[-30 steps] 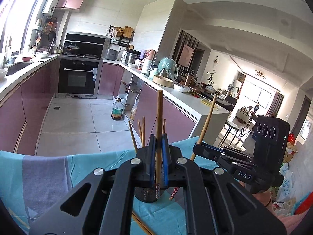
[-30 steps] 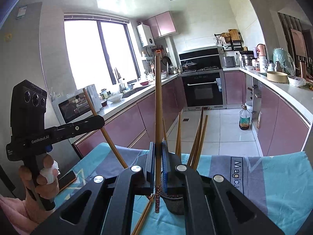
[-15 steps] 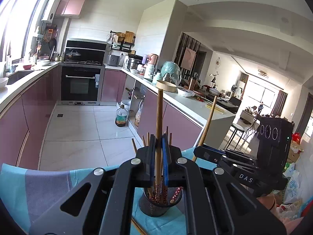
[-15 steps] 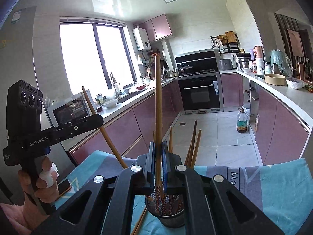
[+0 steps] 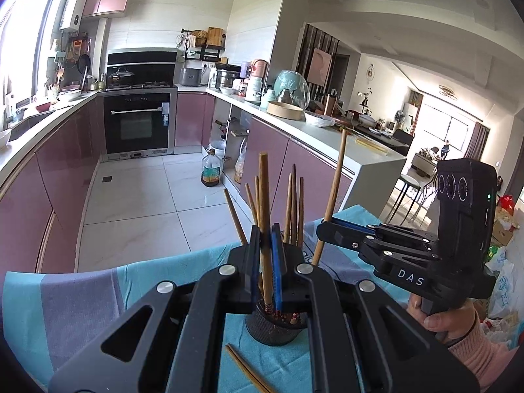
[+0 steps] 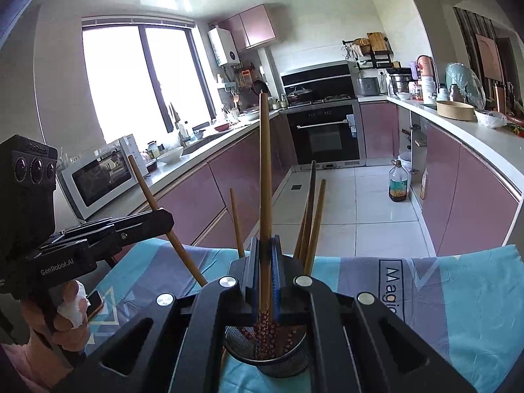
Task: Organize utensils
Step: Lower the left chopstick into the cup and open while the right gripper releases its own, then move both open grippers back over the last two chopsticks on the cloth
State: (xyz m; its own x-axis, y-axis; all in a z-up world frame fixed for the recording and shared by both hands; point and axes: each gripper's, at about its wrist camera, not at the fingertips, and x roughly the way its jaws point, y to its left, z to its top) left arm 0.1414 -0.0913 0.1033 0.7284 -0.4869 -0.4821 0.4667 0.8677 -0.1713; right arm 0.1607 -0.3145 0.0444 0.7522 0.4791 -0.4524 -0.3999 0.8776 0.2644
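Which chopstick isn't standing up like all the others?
The loose chopstick lying flat on the blue cloth beside the mesh holder; the others stand in the holder or are gripped upright.

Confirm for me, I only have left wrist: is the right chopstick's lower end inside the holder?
Observer: Yes. In the right wrist view, the right chopstick, clamped in the right gripper, has its patterned end inside the mouth of the mesh holder.
Operator: Anything near my left hand?
Observer: What looks like a phone lies on the cloth, right beside the left hand.
Operator: Left stick upright?
Observer: No. From the side, the left chopstick in the left gripper leans, with its top towards the microwave. Its lower end is hidden.
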